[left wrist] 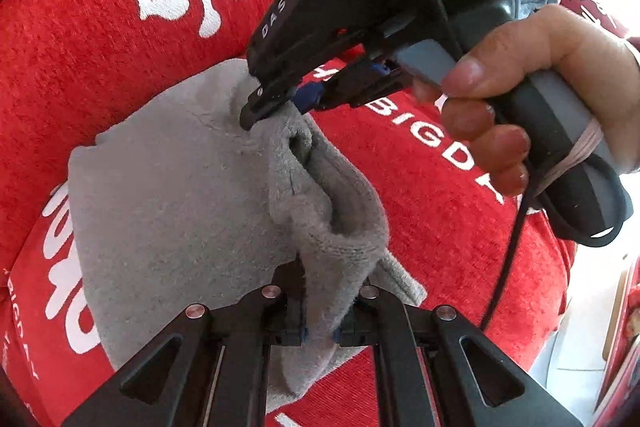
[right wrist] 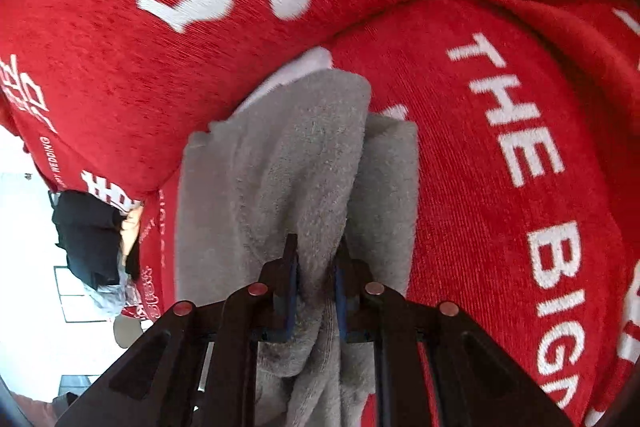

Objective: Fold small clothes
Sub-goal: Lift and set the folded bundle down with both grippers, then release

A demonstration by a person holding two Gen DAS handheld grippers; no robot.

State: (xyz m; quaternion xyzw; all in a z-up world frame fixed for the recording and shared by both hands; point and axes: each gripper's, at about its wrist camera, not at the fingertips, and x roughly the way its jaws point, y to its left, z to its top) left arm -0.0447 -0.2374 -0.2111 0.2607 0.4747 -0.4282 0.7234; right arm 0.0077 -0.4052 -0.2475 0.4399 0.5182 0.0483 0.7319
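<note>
Both tools clamp the grey garment (left wrist: pixel 172 195): left tool (left wrist: pixel 318 311) at near edge, right tool (left wrist: pixel 276 103) opposite, lifting to fold over red cushion (left wrist: pixel 420 155).

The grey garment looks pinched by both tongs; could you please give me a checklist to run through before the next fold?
1. Left tongs shut on the grey garment: ok.
2. Right tongs gripping its far edge: ok.
3. Garment lying flat: not ok, bunched between the grips.
4. Red cushion beneath supports it: ok.
5. Right tongs' cable clear of fabric: ok.
6. Edges aligned: cannot tell.
</note>
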